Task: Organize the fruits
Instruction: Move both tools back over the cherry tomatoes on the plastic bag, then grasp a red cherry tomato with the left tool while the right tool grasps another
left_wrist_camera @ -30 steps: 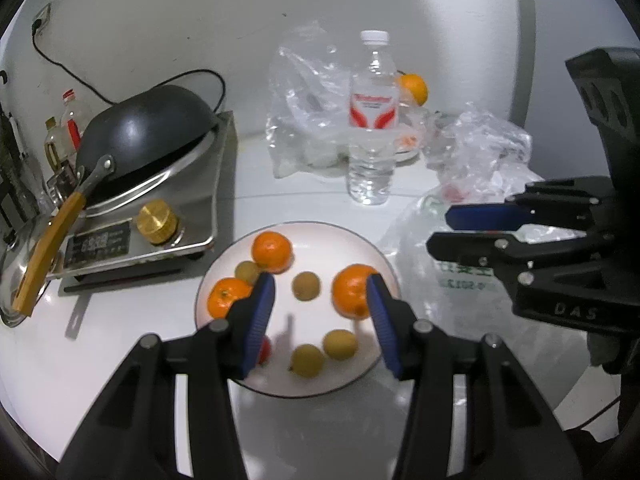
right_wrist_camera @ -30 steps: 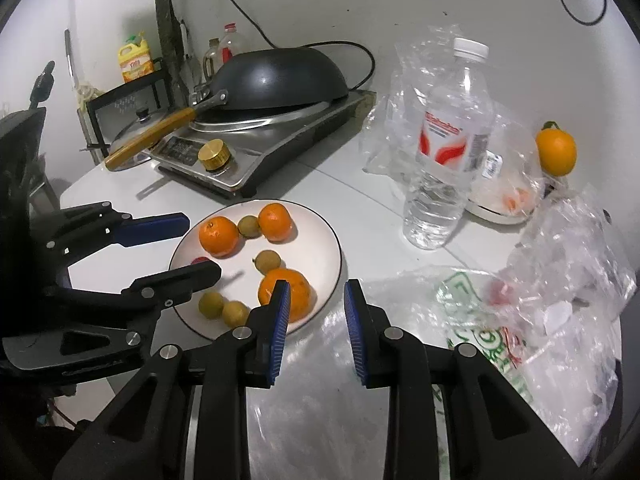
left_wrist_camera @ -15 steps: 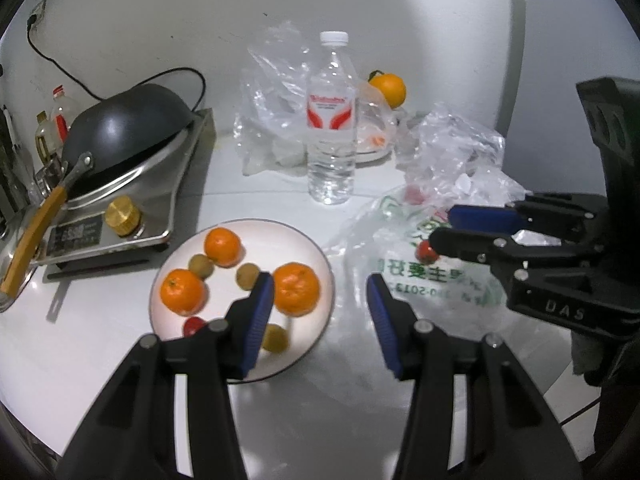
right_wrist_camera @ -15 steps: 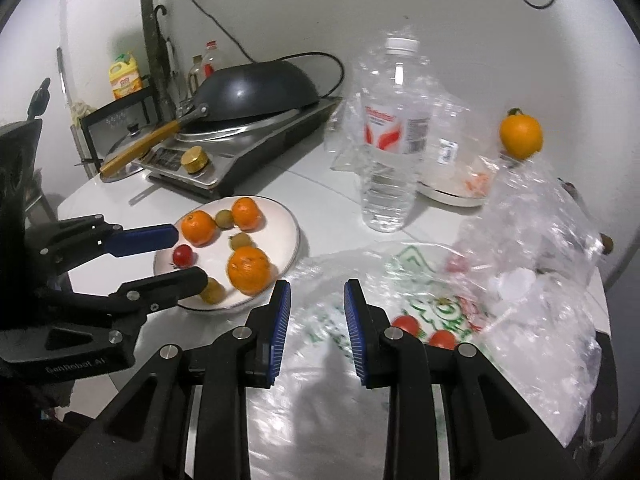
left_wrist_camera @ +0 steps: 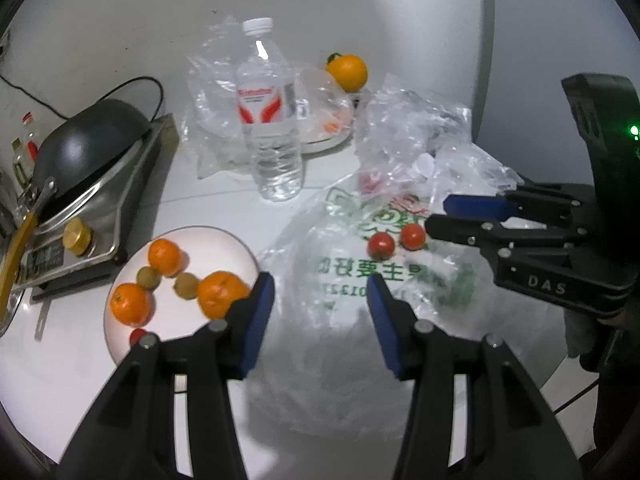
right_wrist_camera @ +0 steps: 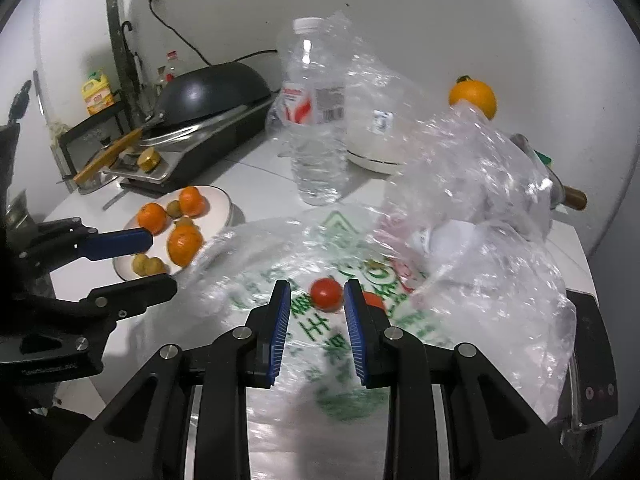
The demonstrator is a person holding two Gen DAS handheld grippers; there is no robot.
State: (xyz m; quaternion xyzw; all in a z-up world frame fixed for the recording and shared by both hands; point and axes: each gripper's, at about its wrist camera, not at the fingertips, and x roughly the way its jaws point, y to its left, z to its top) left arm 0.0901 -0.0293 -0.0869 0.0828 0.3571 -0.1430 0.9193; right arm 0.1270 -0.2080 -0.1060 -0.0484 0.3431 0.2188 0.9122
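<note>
On white desk (left_wrist_camera: 60, 360), two small round red tomatoes (left_wrist_camera: 381, 246) lie side by side atop crinkled clear plastic bag with green print (left_wrist_camera: 320, 248), just right of round white plate (left_wrist_camera: 224, 240) carrying orange tangerines (left_wrist_camera: 221, 293) and small brownish fruits. Right claw (right_wrist_camera: 316, 308) hangs over nearer tomato, narrow gap between pads, nothing gripped; counts as closed. Left claw (left_wrist_camera: 320, 300) apart, empty, above bag. Tomatoes likely light, smooth, soft-skinned, prone to rolling; bag slippery underneath. Best hold: across widest middle, gentle squeeze.
</note>
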